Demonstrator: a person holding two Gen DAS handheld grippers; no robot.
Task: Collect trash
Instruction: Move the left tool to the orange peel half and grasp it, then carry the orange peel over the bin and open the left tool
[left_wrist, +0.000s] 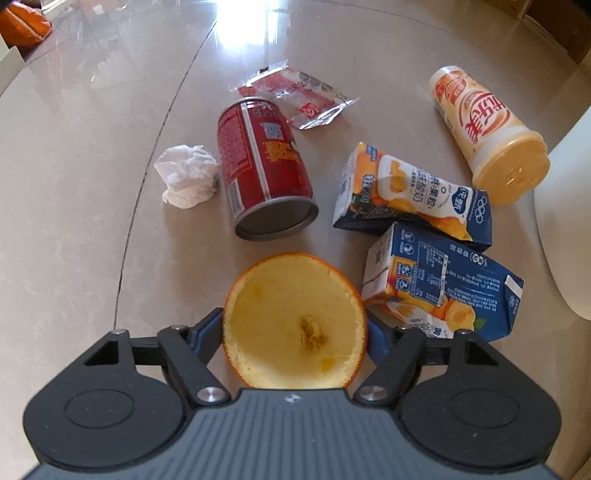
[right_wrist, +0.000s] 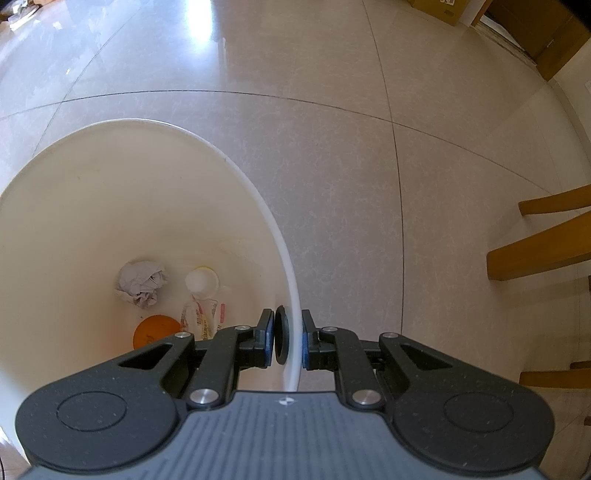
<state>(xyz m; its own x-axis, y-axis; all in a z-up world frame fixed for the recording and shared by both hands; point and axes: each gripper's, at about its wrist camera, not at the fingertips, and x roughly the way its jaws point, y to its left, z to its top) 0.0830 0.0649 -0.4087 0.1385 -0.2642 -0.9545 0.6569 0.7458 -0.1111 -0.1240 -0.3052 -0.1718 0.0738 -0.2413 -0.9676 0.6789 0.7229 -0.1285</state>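
Orange peel (left_wrist: 295, 321), a hollow half shell, sits between the fingers of your left gripper (left_wrist: 294, 334), its pale inside facing the camera; the jaws press it from both sides, above the tiled floor (left_wrist: 92, 184). Your right gripper (right_wrist: 289, 341) pinches the rim of the white bin (right_wrist: 293, 295), one finger inside the wall and one outside. In the left view, the bin wall (left_wrist: 565, 229) shows at the right edge, beyond the two blue cartons (left_wrist: 436, 280). So the peel must travel to your right, over the cartons, to reach the opening.

Open floor (left_wrist: 74, 184) left of can (left_wrist: 262, 170)
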